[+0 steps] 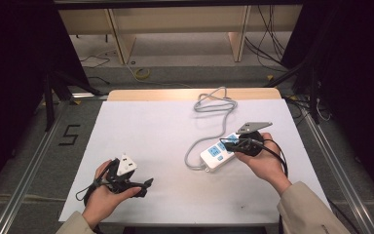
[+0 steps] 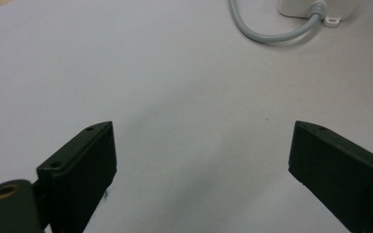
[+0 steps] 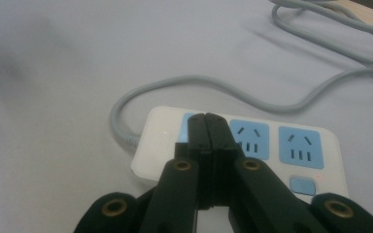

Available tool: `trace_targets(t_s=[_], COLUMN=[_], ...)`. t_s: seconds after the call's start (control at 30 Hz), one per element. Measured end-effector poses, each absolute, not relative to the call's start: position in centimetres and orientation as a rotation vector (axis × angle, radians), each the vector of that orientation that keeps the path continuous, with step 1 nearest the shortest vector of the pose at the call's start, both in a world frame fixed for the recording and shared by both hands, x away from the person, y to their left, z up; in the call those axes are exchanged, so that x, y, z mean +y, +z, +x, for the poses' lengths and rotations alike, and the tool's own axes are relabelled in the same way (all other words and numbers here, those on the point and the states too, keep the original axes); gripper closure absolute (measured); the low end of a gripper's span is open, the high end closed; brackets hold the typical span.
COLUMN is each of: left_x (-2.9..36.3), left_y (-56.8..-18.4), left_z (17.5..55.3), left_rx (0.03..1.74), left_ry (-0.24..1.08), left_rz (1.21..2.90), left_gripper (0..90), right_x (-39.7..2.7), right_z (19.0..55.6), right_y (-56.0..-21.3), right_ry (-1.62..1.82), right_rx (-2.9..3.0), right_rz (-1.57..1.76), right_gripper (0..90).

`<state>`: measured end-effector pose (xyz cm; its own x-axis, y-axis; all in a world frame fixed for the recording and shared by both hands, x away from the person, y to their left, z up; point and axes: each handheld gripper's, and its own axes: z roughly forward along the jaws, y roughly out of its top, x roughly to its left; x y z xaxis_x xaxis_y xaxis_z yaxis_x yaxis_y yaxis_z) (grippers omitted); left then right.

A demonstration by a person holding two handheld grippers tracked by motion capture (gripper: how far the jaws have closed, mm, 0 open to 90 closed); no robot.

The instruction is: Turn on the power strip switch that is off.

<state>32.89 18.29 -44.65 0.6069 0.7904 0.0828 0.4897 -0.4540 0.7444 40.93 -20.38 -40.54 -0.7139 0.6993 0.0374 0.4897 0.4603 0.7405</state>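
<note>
High view has the white power strip (image 1: 220, 153) lying on the white table (image 1: 141, 131), toward four o'clock from its middle, its grey cable (image 1: 214, 103) looping off toward twelve. At the strip's three o'clock end the right gripper (image 1: 230, 145) hovers with its jaws pressed together on nothing, their tips over the blue sockets (image 3: 298, 148). Down at seven o'clock the left gripper (image 1: 147, 186) rests in the person's hand, jaws spread wide over bare tabletop, empty.

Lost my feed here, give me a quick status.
Right gripper jaws shut, empty, poised over the power strip. Left gripper jaws open, empty, above bare table. Strip's grey cable loops away behind; nothing blocking.
</note>
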Motion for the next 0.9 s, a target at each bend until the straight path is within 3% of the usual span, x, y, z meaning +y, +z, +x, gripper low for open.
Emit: trace_targets(t_s=[0.9], left_x=[18.2], left_y=[-44.67], left_z=[32.89], left_rx=[1.006], left_ry=[0.554], left_rz=[2.135], left_gripper=[9.7], right_x=[-19.45], right_z=[41.85], right_y=[-41.07], right_ry=[1.049], right_rx=[2.486], right_rz=[1.054], right_gripper=[90.0])
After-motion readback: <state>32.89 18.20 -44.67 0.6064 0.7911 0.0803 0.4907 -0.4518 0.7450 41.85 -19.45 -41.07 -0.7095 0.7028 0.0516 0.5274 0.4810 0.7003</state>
